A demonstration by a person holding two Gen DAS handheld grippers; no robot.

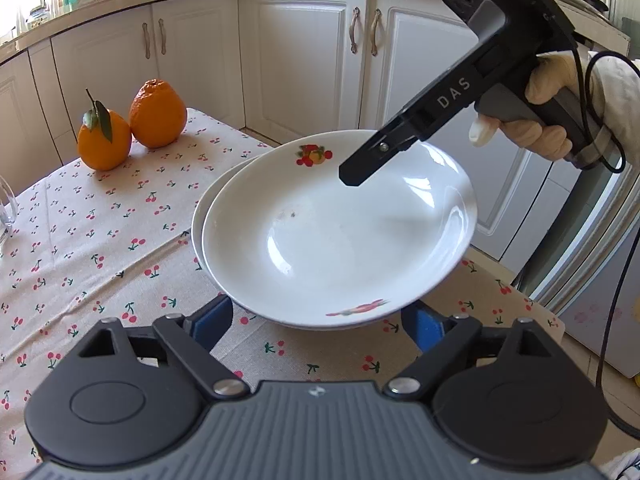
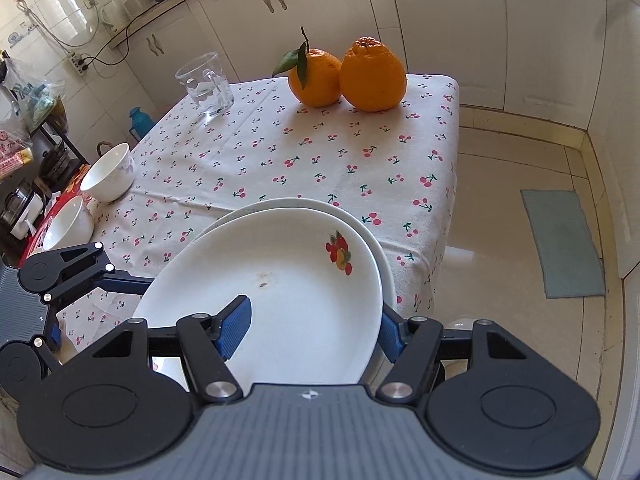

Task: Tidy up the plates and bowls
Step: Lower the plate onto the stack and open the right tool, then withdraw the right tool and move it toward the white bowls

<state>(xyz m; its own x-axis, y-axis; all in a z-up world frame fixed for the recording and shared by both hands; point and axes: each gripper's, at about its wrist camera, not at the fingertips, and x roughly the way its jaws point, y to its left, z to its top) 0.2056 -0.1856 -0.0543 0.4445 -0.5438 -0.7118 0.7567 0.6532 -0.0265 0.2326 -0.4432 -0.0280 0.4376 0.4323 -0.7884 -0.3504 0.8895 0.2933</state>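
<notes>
A white plate with fruit prints (image 1: 340,240) (image 2: 288,280) hangs tilted just above a second white plate (image 1: 199,216) (image 2: 320,203) that lies on the cherry-print tablecloth. My right gripper (image 2: 312,332) (image 1: 356,174) is shut on the upper plate's rim, with one blue pad on its inner face and the other under the rim. My left gripper (image 1: 318,324) (image 2: 96,308) stands open at the plates' opposite edge, its blue pads spread wide and low beside the rim. Two white bowls (image 2: 108,172) (image 2: 68,224) sit at the table's left edge in the right wrist view.
Two oranges (image 1: 132,128) (image 2: 348,76) and a glass mug (image 2: 206,84) stand at the far end of the table (image 2: 280,152). White cabinets (image 1: 304,48) ring the room. Past the table's right edge in the right wrist view are a tiled floor and a green mat (image 2: 560,240).
</notes>
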